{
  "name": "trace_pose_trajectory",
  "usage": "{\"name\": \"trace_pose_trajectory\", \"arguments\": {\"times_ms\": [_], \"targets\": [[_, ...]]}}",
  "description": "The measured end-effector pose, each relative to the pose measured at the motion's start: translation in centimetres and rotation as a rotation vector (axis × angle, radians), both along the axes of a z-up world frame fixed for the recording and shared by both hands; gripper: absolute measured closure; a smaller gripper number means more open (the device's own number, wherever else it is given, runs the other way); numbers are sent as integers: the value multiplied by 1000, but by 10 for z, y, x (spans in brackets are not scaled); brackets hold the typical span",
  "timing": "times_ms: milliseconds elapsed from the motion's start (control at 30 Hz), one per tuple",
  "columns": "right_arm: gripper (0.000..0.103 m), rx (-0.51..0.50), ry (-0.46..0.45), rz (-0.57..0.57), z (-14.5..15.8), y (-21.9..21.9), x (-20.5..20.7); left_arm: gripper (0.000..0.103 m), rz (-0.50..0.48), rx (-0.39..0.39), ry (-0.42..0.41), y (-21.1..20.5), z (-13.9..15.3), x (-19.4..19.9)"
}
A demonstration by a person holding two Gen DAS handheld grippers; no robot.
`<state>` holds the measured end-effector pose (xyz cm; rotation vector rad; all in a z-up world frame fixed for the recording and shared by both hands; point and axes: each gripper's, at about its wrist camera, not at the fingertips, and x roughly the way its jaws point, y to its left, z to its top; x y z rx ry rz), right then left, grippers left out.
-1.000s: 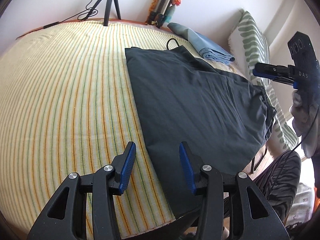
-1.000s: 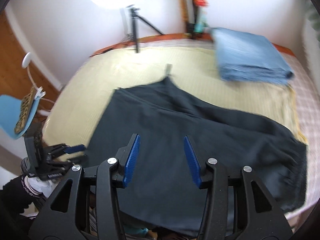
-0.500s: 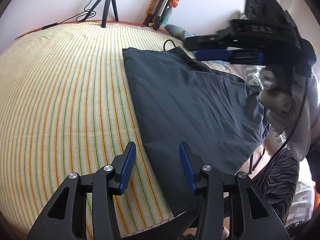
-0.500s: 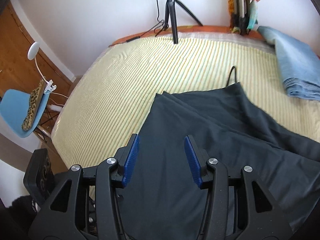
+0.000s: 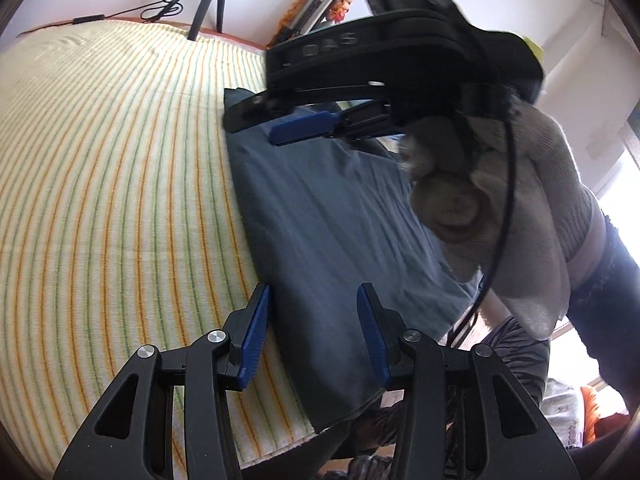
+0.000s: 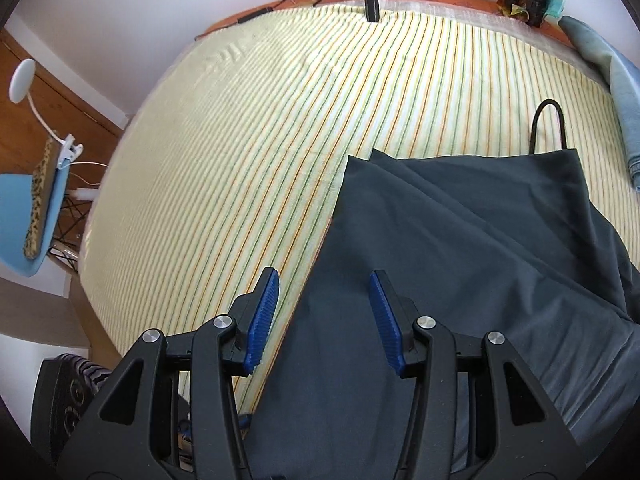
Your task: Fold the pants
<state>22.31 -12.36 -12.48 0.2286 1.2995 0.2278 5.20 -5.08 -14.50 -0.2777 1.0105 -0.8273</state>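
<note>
pants [image 6: 460, 264] on bedspread [image 6: 248, 152] | jeans [image 6: 624, 92] beyond pants

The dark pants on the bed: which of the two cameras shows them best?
The right wrist view: the pants lie open to the camera, with their far edge and left side plain against the striped sheet. In the left wrist view the right gripper and gloved hand cover the pants' far and right parts.
</note>
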Motion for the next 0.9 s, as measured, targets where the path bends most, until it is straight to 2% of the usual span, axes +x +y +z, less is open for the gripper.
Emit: {"name": "trace_pose_trajectory", "arguments": {"times_ms": [200,367,433,500,533,633,767,900], "targets": [[54,-120,72,48,-11,23,15,61,-17,-31,-24,-6,9,-4],[55,-200,108,83,-17,33,22,61,-30,8,-51,-16,11,-8],[72,-244,99,90,-17,34,21,61,-28,23,-50,-17,11,-10],[80,-261,87,108,-17,35,21,61,-16,37,-49,-16,11,-11],[87,-246,83,109,-16,32,20,61,-10,46,-49,-16,11,-11],[96,-159,74,73,-13,19,17,59,16,71,-31,-13,8,-13],[99,-58,37,28,-5,1,8,50,27,64,-20,-15,5,-15],[99,52,-5,-27,5,-22,0,50,27,59,-5,-22,6,-16]]}}
